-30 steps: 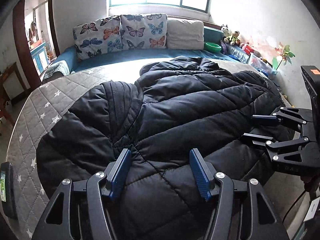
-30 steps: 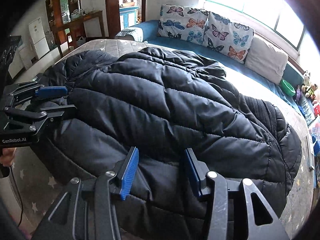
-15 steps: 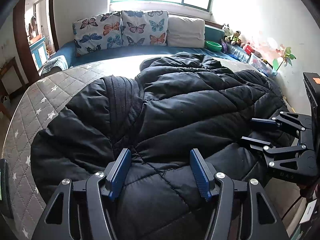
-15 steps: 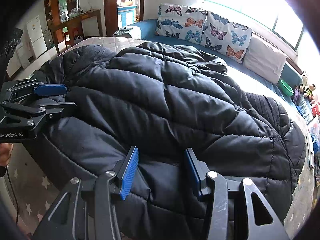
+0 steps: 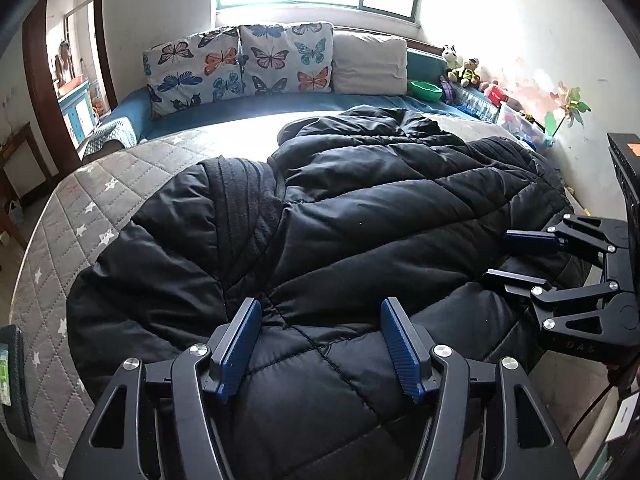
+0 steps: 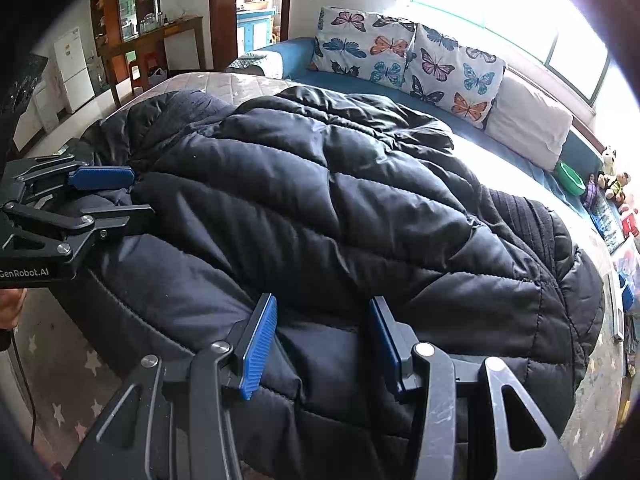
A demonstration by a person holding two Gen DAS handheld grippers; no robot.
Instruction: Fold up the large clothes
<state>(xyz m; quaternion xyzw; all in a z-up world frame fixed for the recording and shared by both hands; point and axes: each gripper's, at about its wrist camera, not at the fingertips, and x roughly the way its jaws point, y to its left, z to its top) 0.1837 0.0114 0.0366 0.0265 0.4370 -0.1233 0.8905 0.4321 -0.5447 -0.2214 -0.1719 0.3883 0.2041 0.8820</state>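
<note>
A large black quilted puffer jacket (image 5: 360,216) lies spread over the grey star-patterned mattress (image 5: 80,216), with a ribbed cuff (image 5: 244,200) lying on top. My left gripper (image 5: 320,344) sits on the jacket's near edge. Its blue pads are set apart with a thick puff of jacket between them, and creases radiate from the left fingertip. It also shows at the left of the right wrist view as the left gripper (image 6: 112,196). My right gripper (image 6: 320,340) is shut on the padded hem of the jacket (image 6: 320,184), and appears as the right gripper (image 5: 516,258) at the jacket's right edge.
Butterfly pillows (image 5: 240,64) and a beige cushion (image 5: 370,64) line the blue couch under the window. A green bowl (image 5: 426,90), plush toys (image 5: 460,68) and boxes stand by the right wall. A doorway (image 6: 256,4) and a wooden shelf (image 6: 140,28) are at the back left.
</note>
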